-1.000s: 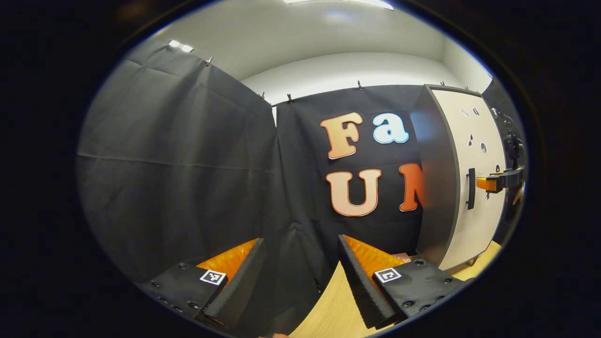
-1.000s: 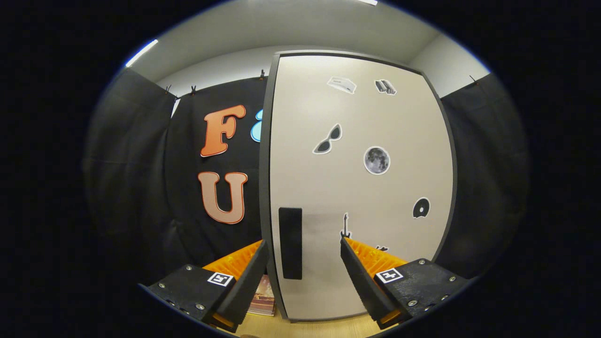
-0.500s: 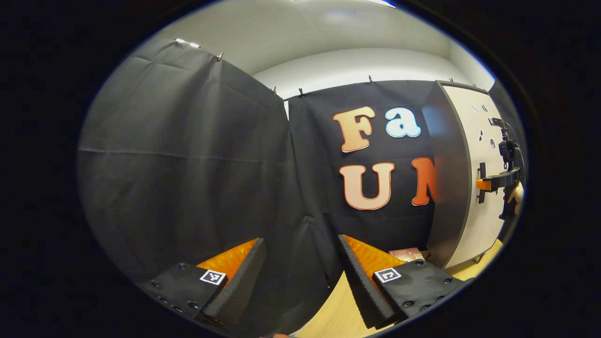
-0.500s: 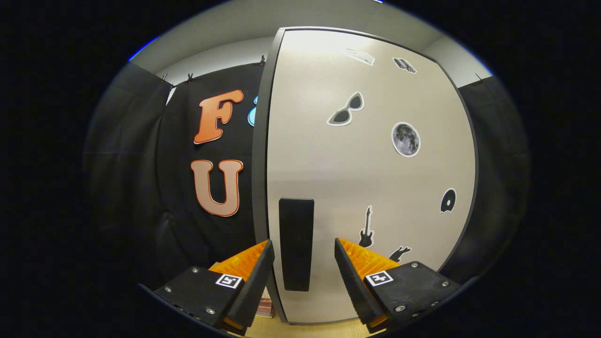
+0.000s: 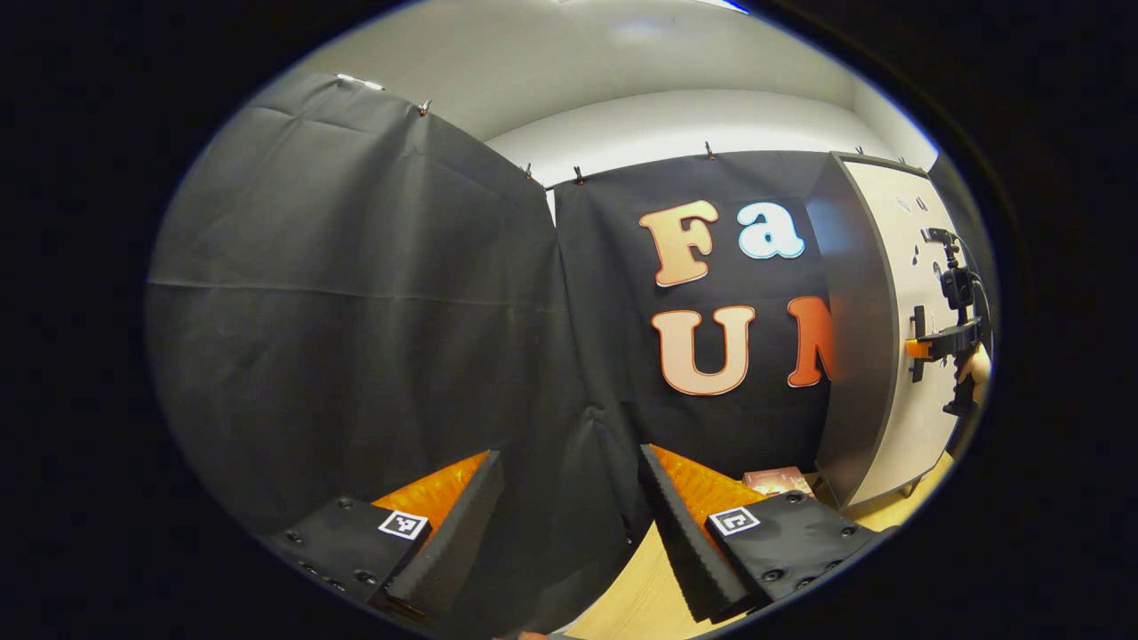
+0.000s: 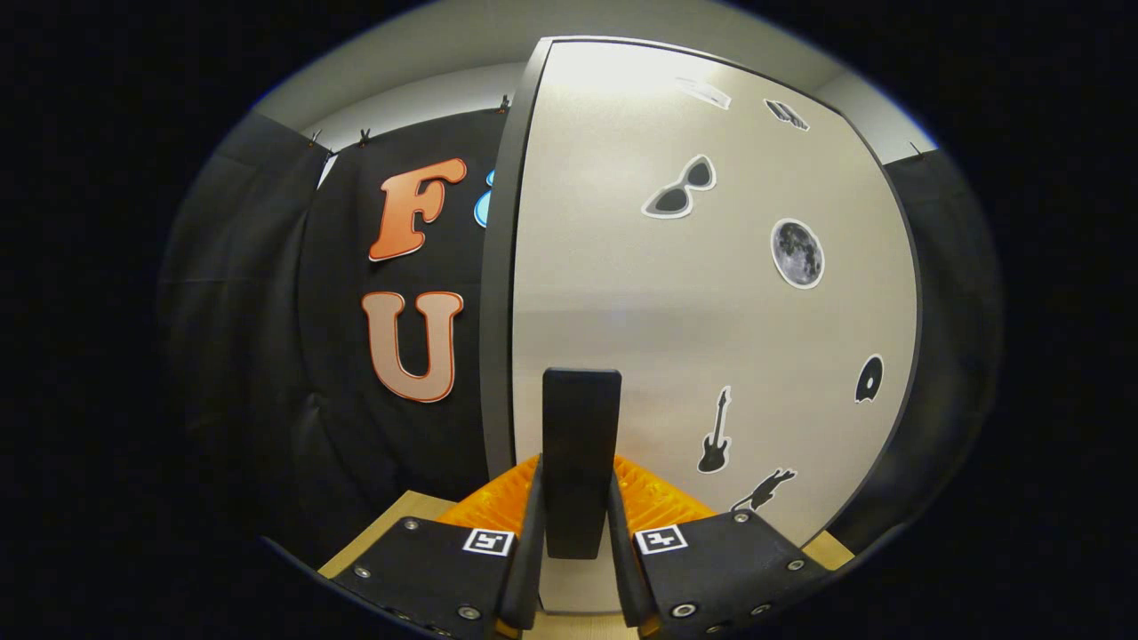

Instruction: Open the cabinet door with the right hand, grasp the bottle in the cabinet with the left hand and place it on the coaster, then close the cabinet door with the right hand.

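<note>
The right gripper is closed on the handle of the cabinet door, one finger pressed to each side of the dark vertical bar. The door looks fully shut, so the opening pull has not yet begun. In the left gripper view the same grip appears far off at the right edge, where a hand holds the tool against the cabinet.

The left gripper hangs wide open and holds nothing, pointed at the booth's cloth wall, well apart from the cabinet. The bottle cannot be seen; by the task it is inside, behind the closed door. A flat reddish thing lies on the table just beside the cabinet's foot. It may be the coaster, though this is too small to tell.

The main risk is a slip. The handle is smooth and narrow, and the fingers grip it near its lower end, so a pull that does not follow the door's arc could slide them off. A sharp tug could also shift the cabinet on its short legs, or topple the bottle inside. If the door swings toward the left gripper, the two could collide unless the left one stays back.
</note>
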Demonstrator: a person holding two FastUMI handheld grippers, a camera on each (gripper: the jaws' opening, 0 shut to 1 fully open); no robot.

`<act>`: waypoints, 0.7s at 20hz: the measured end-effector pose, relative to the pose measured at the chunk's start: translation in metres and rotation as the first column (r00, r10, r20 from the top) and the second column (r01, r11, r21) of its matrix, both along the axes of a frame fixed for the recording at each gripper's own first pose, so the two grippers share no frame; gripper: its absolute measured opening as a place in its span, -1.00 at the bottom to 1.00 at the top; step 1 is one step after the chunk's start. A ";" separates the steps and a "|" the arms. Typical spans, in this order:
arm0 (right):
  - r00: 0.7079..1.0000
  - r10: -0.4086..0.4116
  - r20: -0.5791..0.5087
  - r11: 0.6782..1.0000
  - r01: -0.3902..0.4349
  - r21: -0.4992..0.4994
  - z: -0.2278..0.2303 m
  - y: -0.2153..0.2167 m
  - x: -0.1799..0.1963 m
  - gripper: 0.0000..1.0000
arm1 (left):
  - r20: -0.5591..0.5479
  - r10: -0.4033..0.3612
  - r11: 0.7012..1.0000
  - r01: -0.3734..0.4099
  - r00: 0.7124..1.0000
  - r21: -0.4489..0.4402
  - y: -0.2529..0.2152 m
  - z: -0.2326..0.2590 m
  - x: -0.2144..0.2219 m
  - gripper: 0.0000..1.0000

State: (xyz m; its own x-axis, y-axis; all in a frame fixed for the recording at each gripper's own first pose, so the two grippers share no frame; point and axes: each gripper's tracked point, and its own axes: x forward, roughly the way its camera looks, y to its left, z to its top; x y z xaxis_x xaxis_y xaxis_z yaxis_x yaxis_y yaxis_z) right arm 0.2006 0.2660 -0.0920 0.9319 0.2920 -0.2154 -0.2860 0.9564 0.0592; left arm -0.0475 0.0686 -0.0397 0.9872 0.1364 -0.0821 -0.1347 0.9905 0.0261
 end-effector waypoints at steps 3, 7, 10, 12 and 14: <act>1.000 0.027 0.012 0.999 -0.027 0.018 0.001 -0.001 -0.005 -0.38 | -0.004 0.000 1.000 0.000 1.000 0.003 -0.002 -0.003 0.005 0.96; 0.996 0.077 0.038 0.997 -0.078 0.026 0.006 -0.004 -0.018 -0.43 | -0.004 -0.009 1.000 0.009 1.000 0.002 -0.012 -0.005 0.010 0.97; 0.992 0.122 0.024 0.991 -0.123 0.056 0.015 -0.009 -0.031 -0.46 | -0.004 -0.024 1.000 0.024 1.000 -0.003 -0.017 -0.007 0.000 0.99; 0.990 0.144 0.015 0.987 -0.144 0.066 0.016 -0.013 -0.034 -0.56 | -0.003 -0.033 0.999 0.033 0.999 -0.005 -0.023 -0.007 0.003 0.97; 0.988 0.153 0.016 0.986 -0.154 0.059 0.015 -0.018 -0.040 -0.58 | -0.003 -0.042 0.999 0.042 0.999 -0.007 -0.029 -0.006 0.005 0.96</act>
State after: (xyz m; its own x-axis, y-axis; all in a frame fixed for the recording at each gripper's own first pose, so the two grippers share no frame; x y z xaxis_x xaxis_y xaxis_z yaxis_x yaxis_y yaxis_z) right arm 0.1606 0.2478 -0.0766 0.8774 0.4436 -0.1826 -0.4299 0.8960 0.1108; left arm -0.0422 0.0396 -0.0453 0.9919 0.0938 -0.0858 -0.0925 0.9955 0.0191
